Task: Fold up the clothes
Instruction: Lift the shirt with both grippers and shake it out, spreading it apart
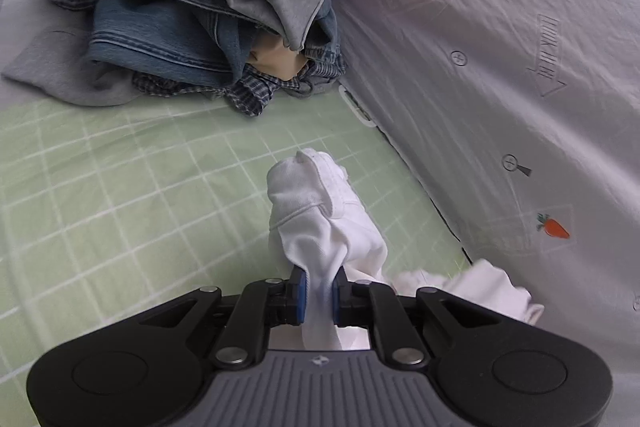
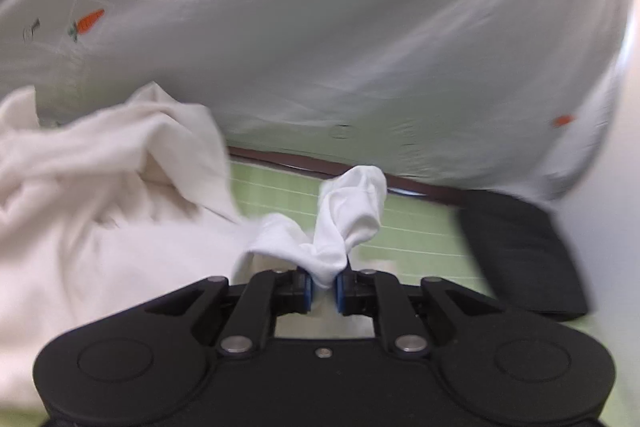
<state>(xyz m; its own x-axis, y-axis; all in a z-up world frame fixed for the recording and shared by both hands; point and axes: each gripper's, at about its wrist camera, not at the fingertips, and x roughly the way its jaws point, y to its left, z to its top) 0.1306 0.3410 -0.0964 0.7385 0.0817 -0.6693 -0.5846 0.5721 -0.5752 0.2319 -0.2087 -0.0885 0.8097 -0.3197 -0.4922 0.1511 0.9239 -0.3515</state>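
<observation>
Both grippers' fingers (image 1: 304, 291) (image 2: 306, 291) clamped on white garment (image 1: 320, 211), bunched toward twelve o'clock, slack between.

white garment (image 1: 320, 211); mat (image 1: 120, 187) pale green, white grid; sheet (image 1: 500, 27) pale grey, orange carrot print; pile (image 1: 192, 7): grey, blue denim, red knit, navy check, beige; gripper pads (image 1: 301, 293) blue; black folded item (image 2: 520, 251)

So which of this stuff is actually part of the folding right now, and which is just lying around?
In use:
- white garment, pinched in the left claw and the right claw
- green checked sheet beneath it

Lying about:
- pile of unfolded clothes, waiting
- carrot-print cloth
- black item, too blurred to identify
</observation>
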